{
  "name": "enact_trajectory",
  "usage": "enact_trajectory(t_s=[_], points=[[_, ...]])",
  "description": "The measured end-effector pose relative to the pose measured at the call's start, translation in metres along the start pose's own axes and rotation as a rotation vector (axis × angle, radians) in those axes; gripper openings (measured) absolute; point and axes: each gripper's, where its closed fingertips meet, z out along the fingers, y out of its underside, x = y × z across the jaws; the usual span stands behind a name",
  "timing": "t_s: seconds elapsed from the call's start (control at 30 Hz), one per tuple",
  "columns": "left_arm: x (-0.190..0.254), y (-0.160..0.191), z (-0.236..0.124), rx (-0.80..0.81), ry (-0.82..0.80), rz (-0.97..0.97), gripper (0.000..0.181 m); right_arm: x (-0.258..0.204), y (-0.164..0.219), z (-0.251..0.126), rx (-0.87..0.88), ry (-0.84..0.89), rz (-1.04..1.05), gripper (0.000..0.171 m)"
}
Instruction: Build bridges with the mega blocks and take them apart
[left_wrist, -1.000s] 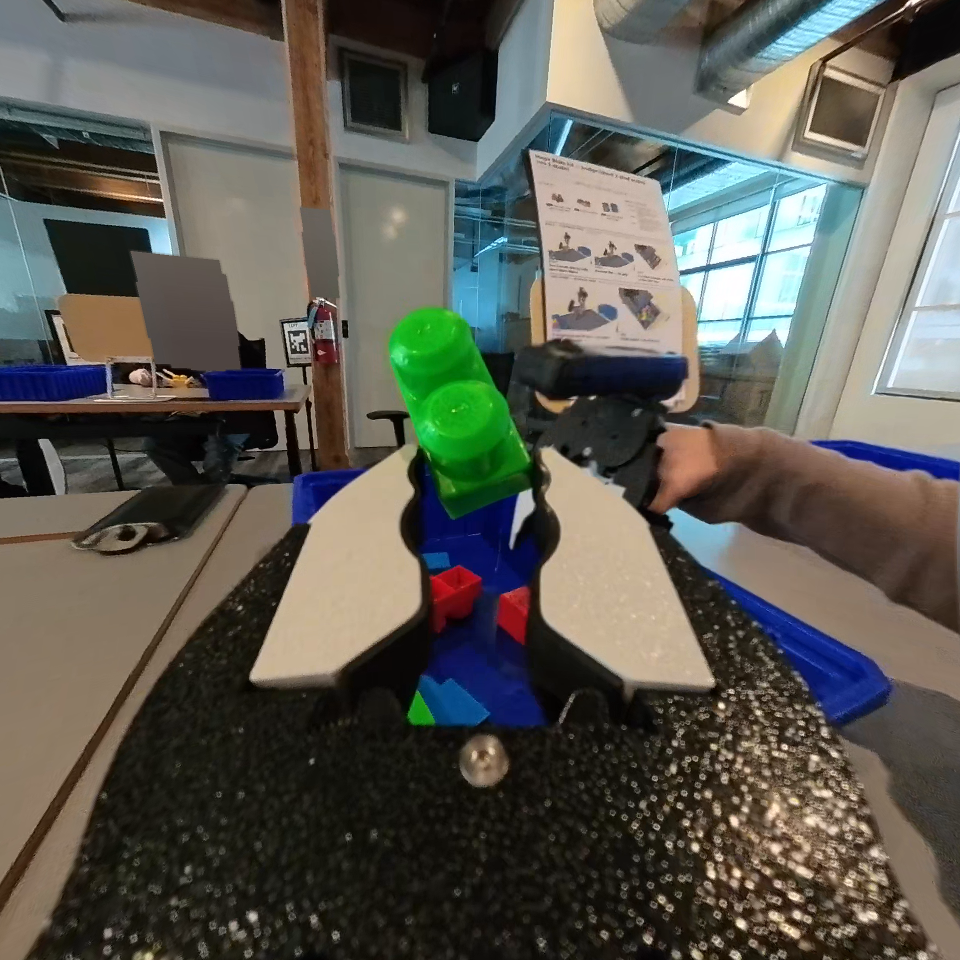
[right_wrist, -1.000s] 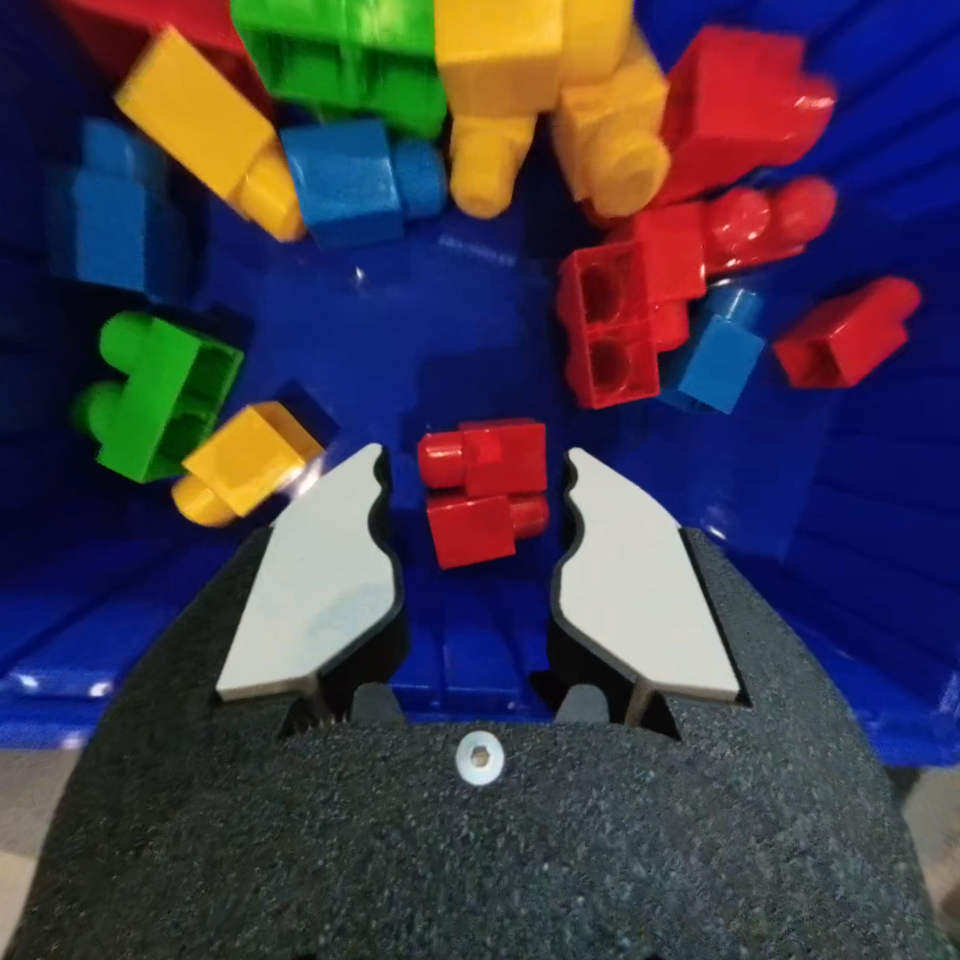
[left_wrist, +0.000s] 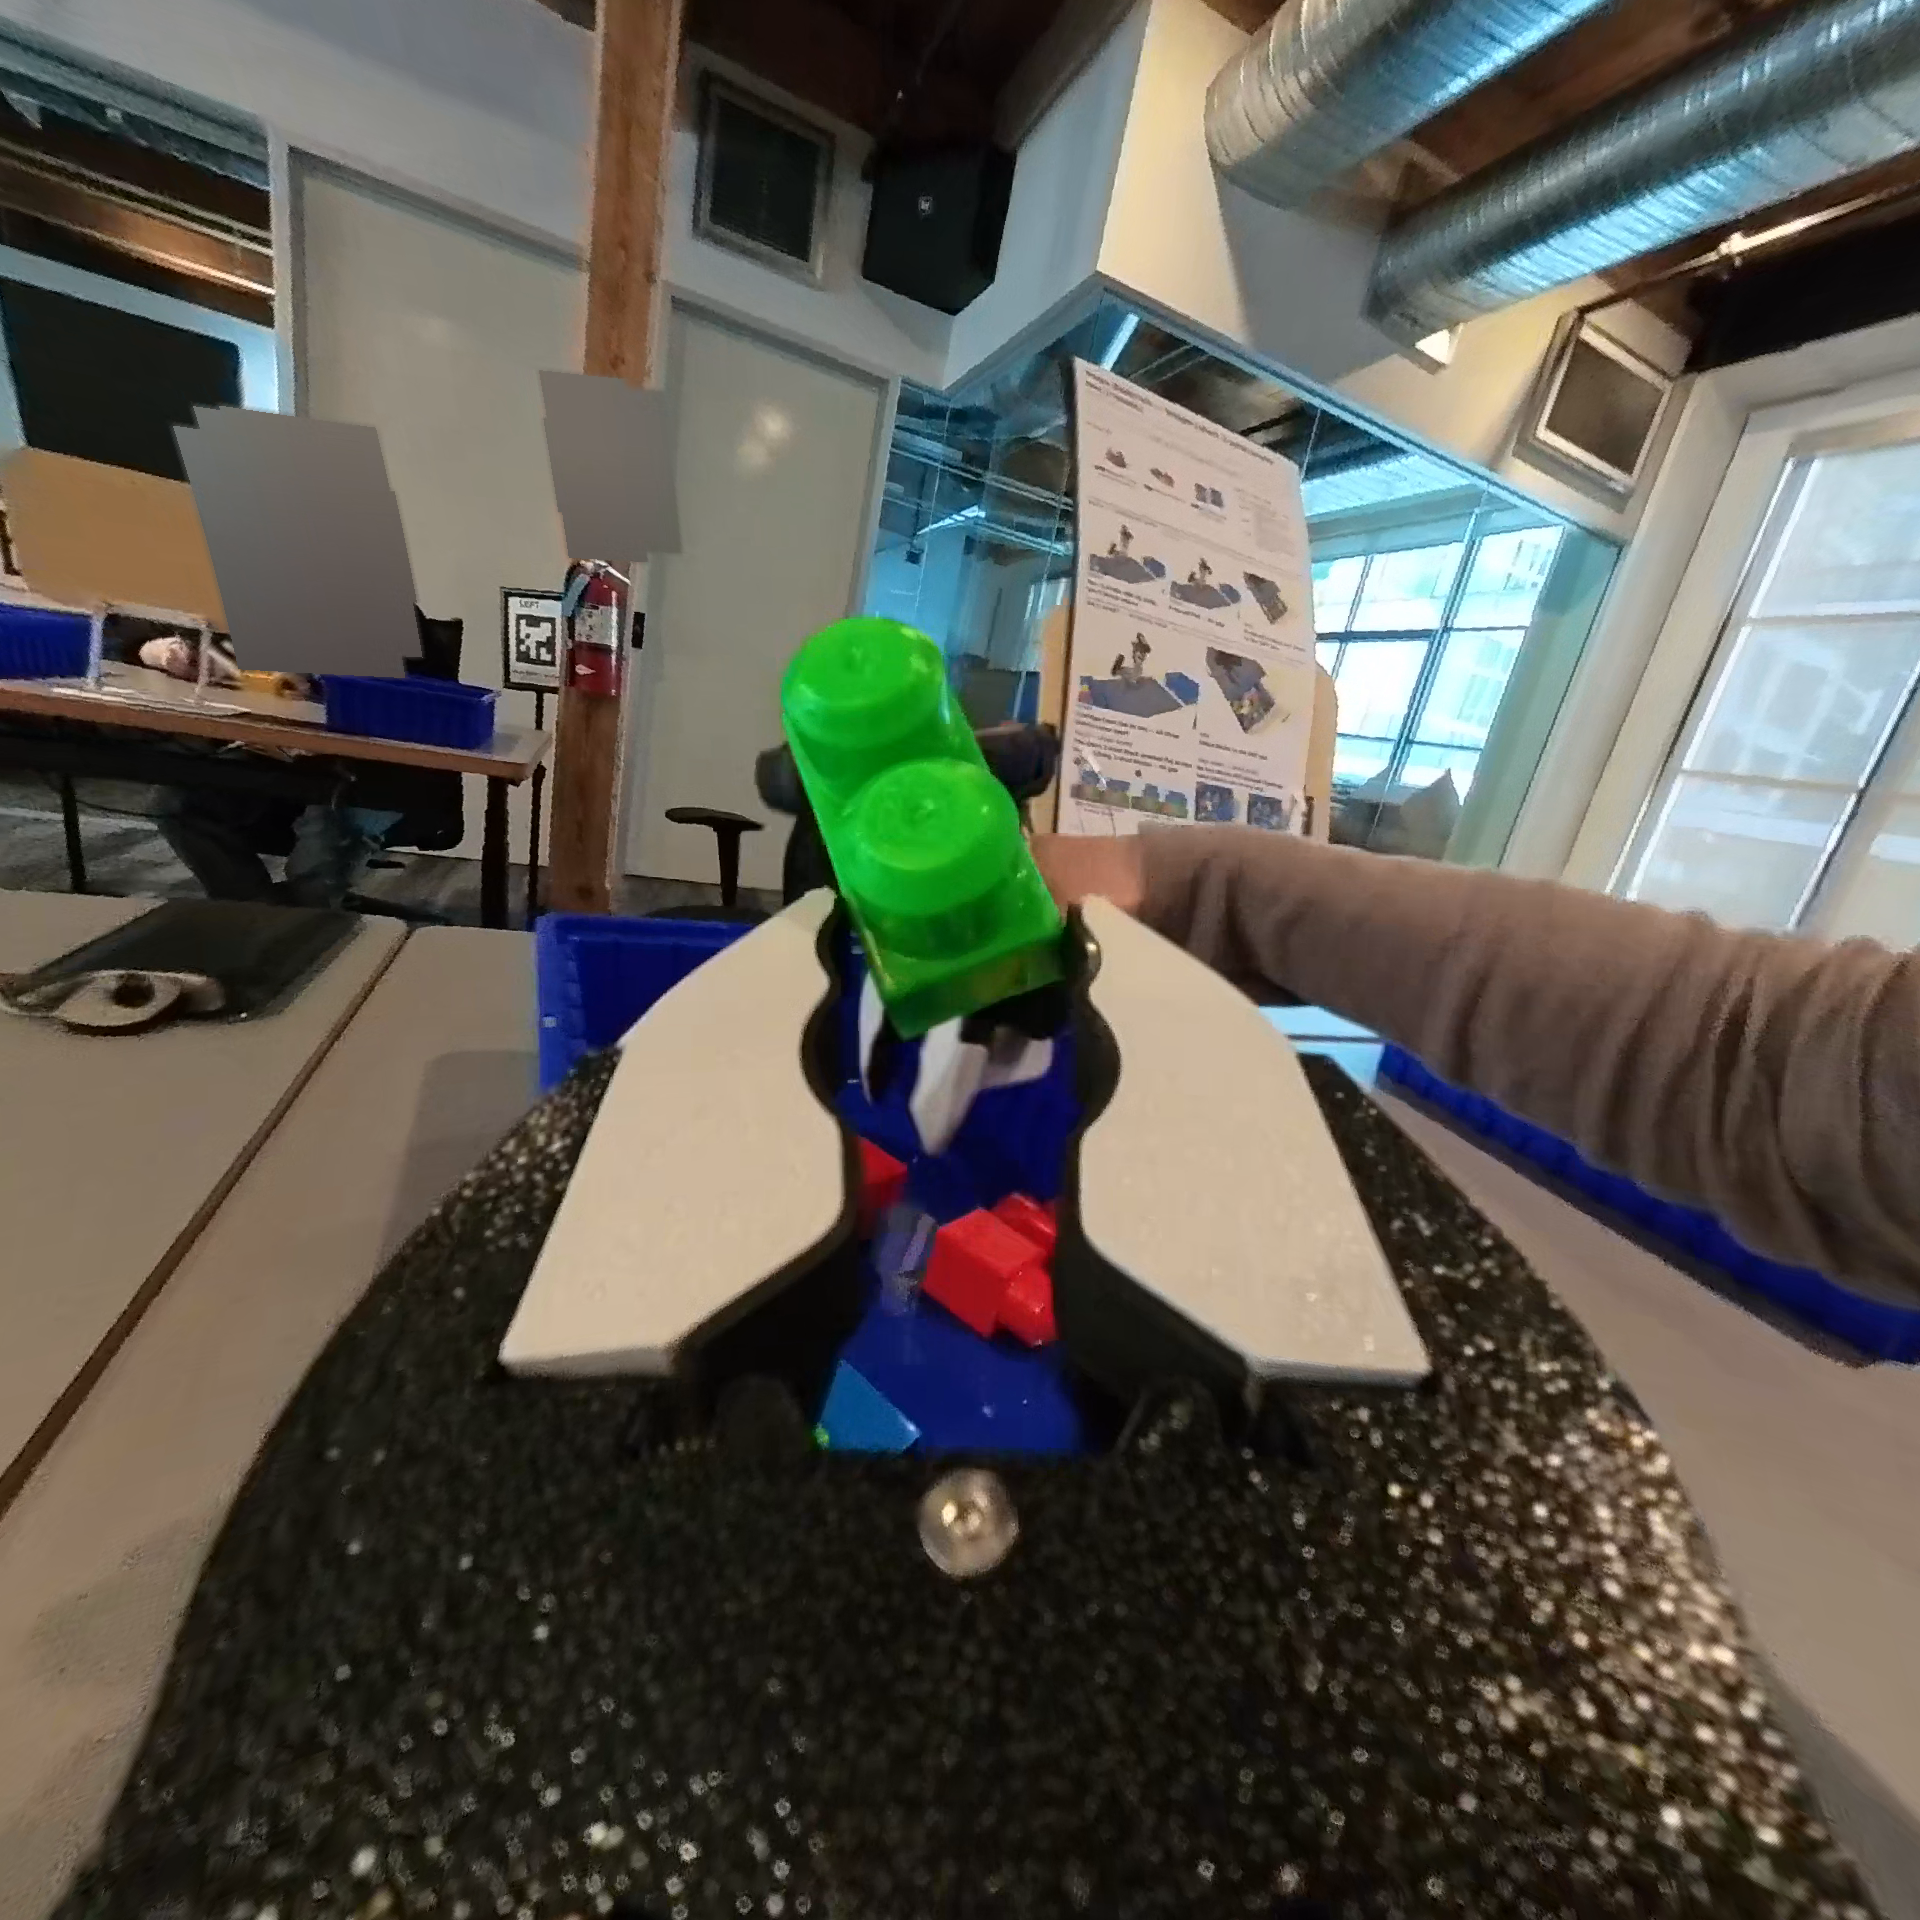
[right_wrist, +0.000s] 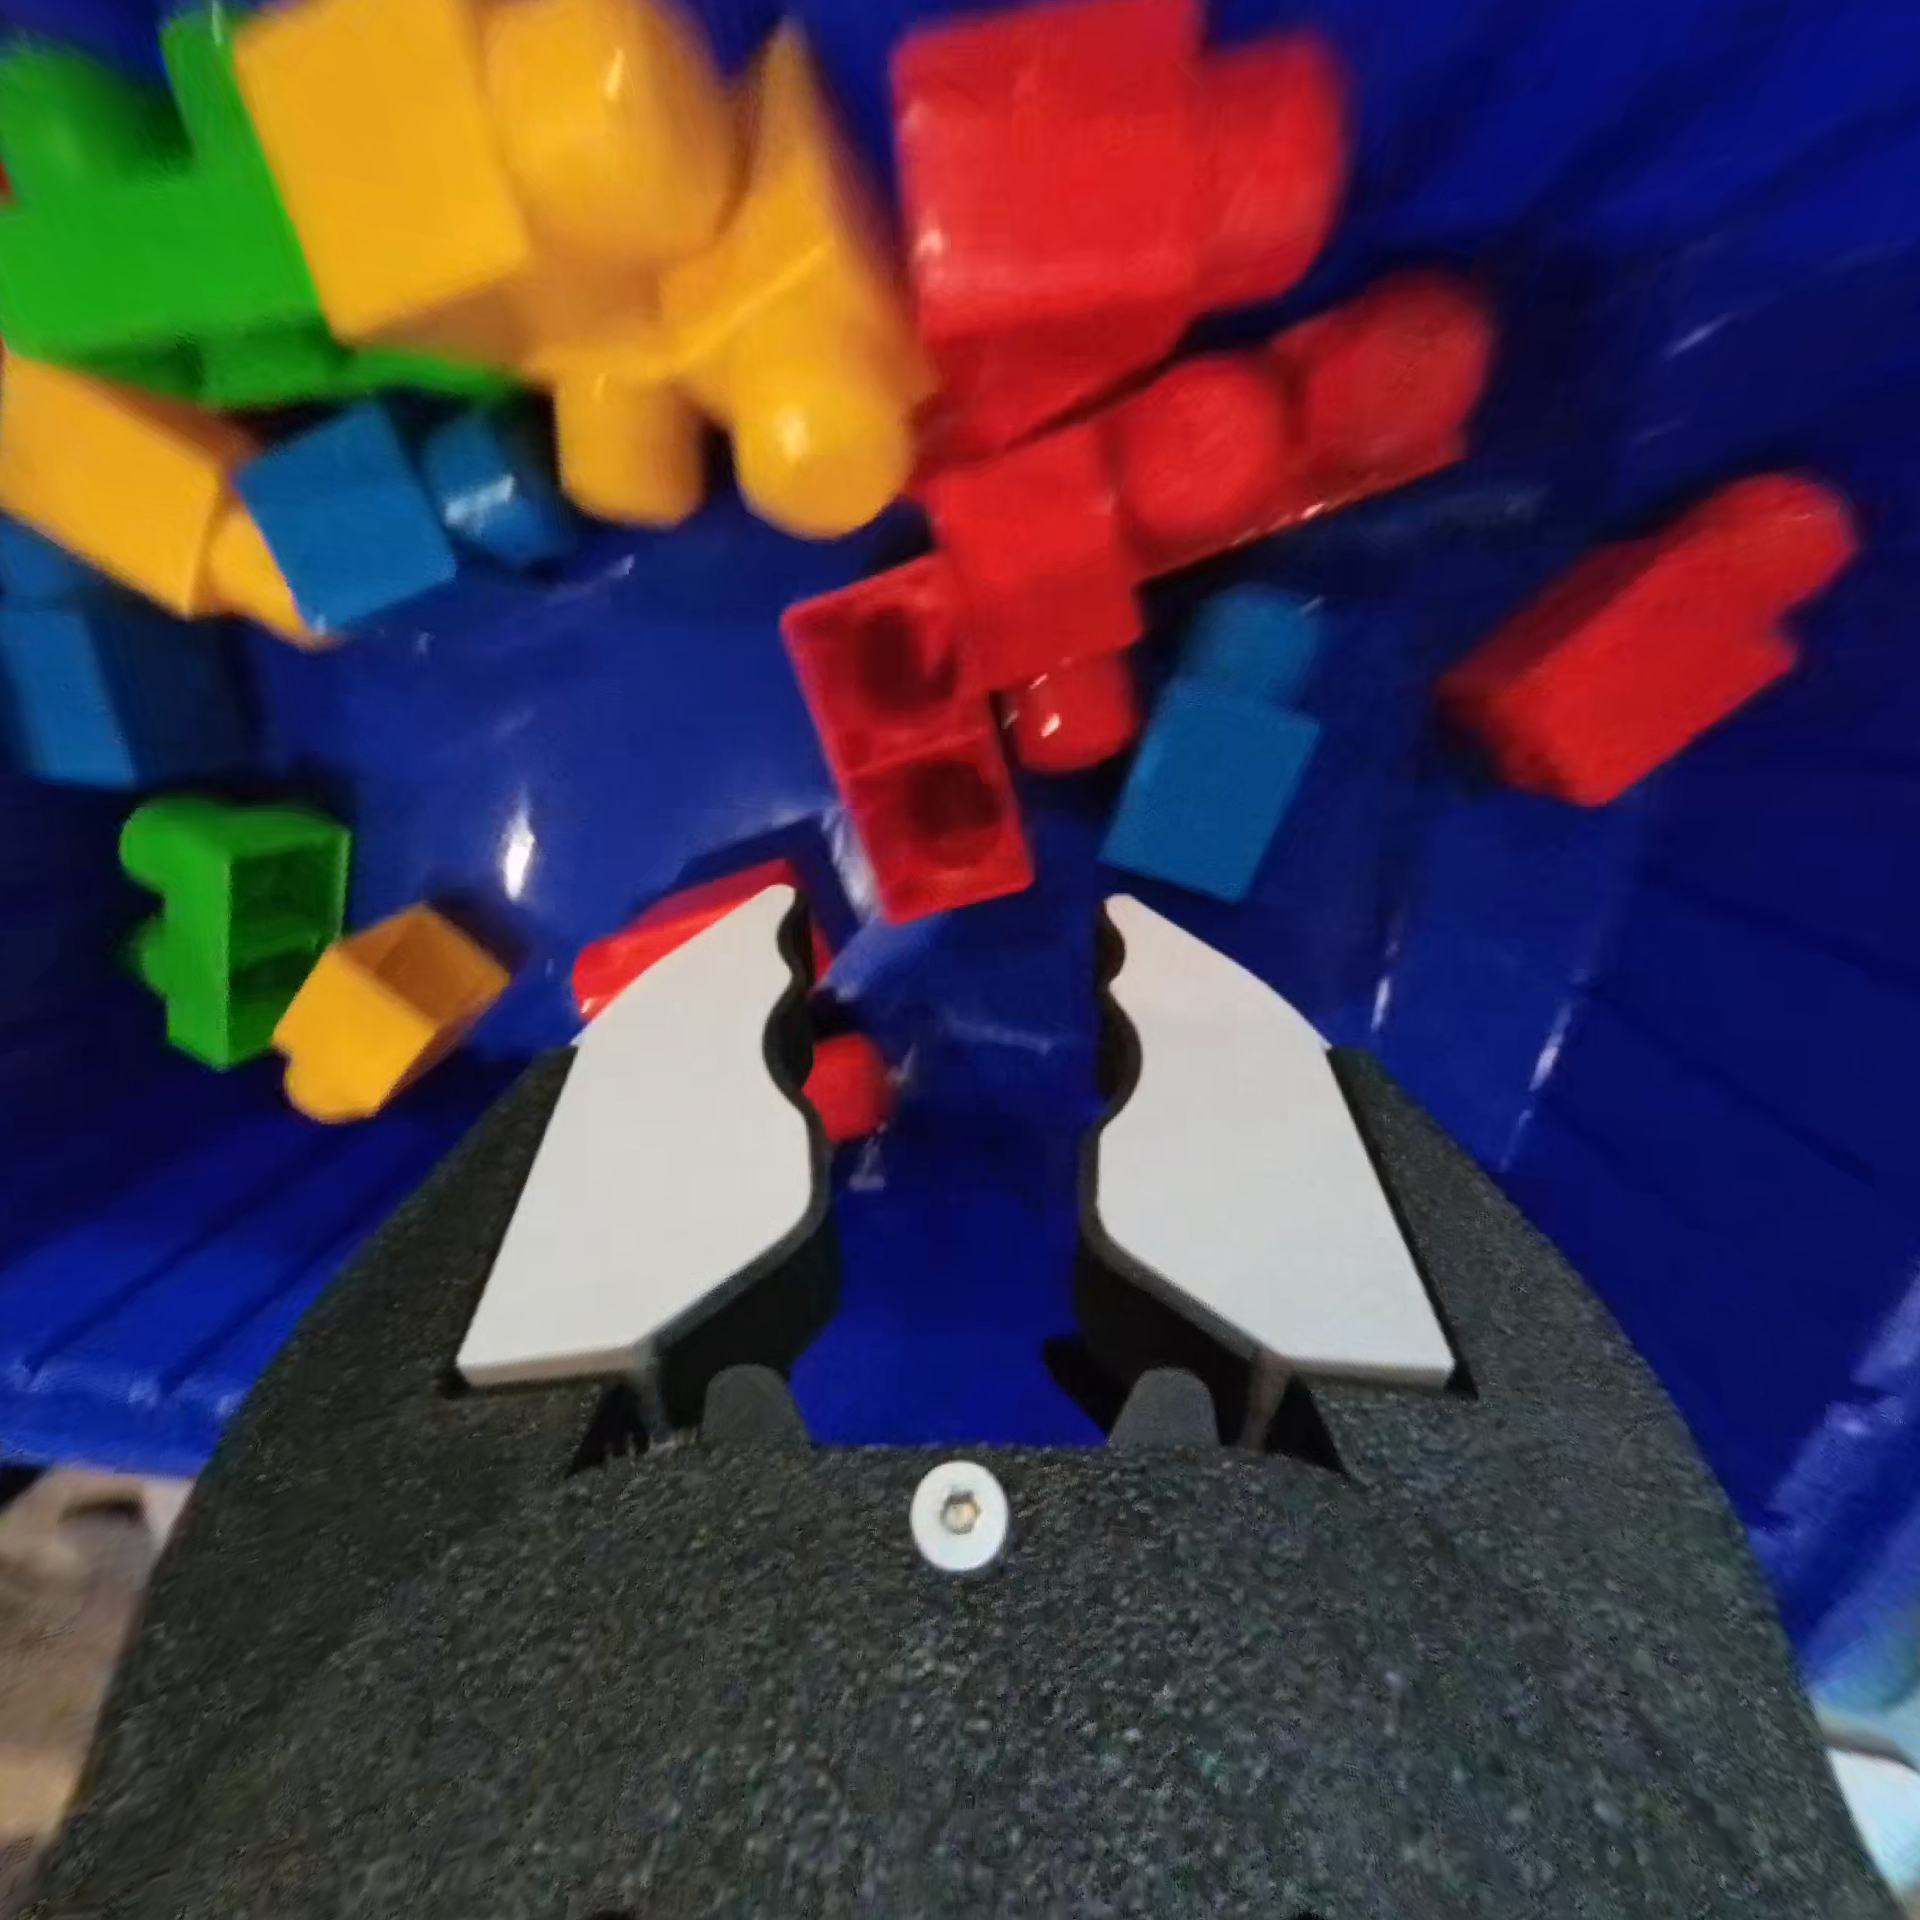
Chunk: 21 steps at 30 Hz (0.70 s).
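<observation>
My left gripper (left_wrist: 956, 935) is shut on a green two-stud block (left_wrist: 914, 831) and holds it tilted above the blue bin (left_wrist: 623, 966). Red blocks (left_wrist: 987, 1262) lie in the bin below its jaws. My right gripper (right_wrist: 945, 925) is open and empty, low inside the blue bin (right_wrist: 1662, 1091). A small red block (right_wrist: 675, 935) lies mostly hidden under its left finger (right_wrist: 665, 1132). A red two-hole block (right_wrist: 914, 738) lies just beyond the tips. Yellow blocks (right_wrist: 623, 260), green blocks (right_wrist: 239, 925), blue blocks (right_wrist: 1216, 758) and more red blocks (right_wrist: 1652, 634) lie around. The view is blurred.
A sleeved arm (left_wrist: 1507, 1039) reaches in from the right over the bin. An instruction sheet (left_wrist: 1184, 623) stands behind it. A grey table (left_wrist: 156, 1091) with a dark flat object (left_wrist: 177, 956) lies on the left. Another table with blue bins (left_wrist: 405, 707) stands farther back. The grippers' ends are close to 25 cm from one another.
My right gripper has moved forward and right in the bin; the small red blocks between its jaws now lie under its left finger. My left gripper has lifted and tilted slightly with the green block.
</observation>
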Motion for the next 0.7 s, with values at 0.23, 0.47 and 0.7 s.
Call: enact_trajectory(t_s=[0.23, 0.47, 0.7], points=[[-0.010, -0.003, -0.003, 0.019, -0.047, -0.009, 0.038, 0.078, -0.044, -0.009, 0.204, 0.256, 0.240, 0.036], [-0.007, 0.000, -0.001, 0.005, -0.034, 0.009, 0.038, 0.067, -0.044, 0.018, 0.051, 0.018, 0.375, 0.050], [-0.006, 0.001, 0.000, -0.005, -0.015, 0.000, 0.038, 0.052, -0.027, 0.035, -0.079, 0.008, 0.198, 0.051]])
